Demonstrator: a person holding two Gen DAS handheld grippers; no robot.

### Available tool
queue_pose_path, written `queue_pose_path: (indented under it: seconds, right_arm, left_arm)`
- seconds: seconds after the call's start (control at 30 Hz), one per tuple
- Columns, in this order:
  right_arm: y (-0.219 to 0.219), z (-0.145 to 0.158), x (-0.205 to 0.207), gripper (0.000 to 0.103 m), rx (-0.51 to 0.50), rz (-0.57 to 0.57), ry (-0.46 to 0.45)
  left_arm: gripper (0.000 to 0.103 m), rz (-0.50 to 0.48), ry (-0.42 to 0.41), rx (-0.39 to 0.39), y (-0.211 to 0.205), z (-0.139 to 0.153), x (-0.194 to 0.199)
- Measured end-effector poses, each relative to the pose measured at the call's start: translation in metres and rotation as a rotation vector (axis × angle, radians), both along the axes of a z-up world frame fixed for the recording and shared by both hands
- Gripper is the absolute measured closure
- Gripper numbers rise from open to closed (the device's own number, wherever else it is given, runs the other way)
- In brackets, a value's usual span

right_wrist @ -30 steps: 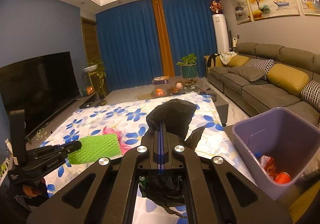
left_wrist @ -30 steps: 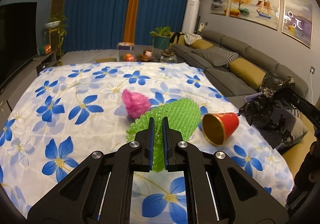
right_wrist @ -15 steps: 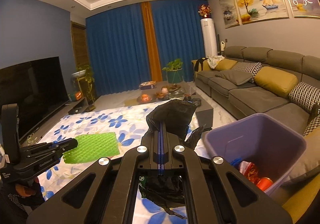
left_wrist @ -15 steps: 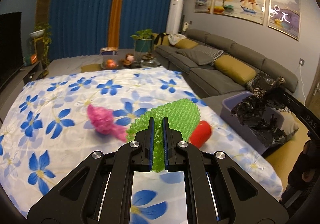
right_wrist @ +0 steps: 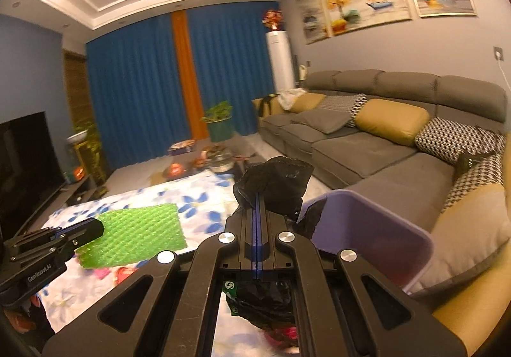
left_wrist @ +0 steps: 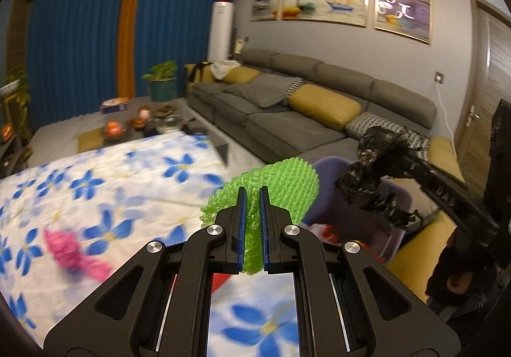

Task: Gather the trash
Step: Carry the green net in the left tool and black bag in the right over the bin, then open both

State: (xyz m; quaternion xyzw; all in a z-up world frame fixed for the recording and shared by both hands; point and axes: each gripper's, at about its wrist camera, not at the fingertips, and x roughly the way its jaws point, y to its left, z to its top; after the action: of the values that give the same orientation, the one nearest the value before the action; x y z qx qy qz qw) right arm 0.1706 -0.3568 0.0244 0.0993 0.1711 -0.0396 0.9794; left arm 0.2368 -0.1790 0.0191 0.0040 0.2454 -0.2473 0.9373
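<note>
A: Both grippers have swung right since a second ago, off the flowered desk and toward the bin.

B: What is the left gripper (left_wrist: 252, 197) carrying?

A: It is clenched on the green mesh (left_wrist: 281, 179), which fans out above its fingertips. From the left wrist view the mesh now hangs past the desk (left_wrist: 95, 191) edge, in front of the bin (left_wrist: 325, 165), not yet clearly over its mouth.

B: And the right gripper (right_wrist: 257, 199)?

A: Its jaws are pressed tight on the black bag (right_wrist: 274, 178), crumpled plastic bunched above and below the fingers. The right wrist view shows the bin (right_wrist: 377, 223) just right of it, mouth open, with some trash already inside.

B: Anything left behind?

A: One pink scrap (left_wrist: 68, 248) lies on the desk, blurred, well apart from both grippers.

B: So how should the drop go?

A: Judging from this, each load should be carried fully over the opening before the jaws part. The mesh is light and springy, so it could catch the rim and bounce out; lowering it inside first seems wise. The bag may cling to the pads, so a wide opening would help. The grippers sit close together, so one going in at a time avoids a knock.
</note>
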Motion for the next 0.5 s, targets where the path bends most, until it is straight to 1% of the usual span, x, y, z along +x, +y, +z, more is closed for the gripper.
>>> queue_pose_path:
  seconds: [0.17,0.37,0.5]
  right_arm:
    - [-0.015,-0.01,0.0,0.102,0.01,-0.038,0.015]
    - [-0.03,-0.02,0.0,0.102,0.022,-0.068,0.031]
    - [-0.036,-0.026,0.003,0.102,0.027,-0.076,0.044]
  left_arm:
    - [0.096,-0.066,0.017,-0.003,-0.045,-0.009,0.015]
    - [0.096,-0.106,0.046,0.013,-0.077,-0.027,0.03]
    - [0.096,-0.124,0.052,0.02,-0.093,-0.034,0.032]
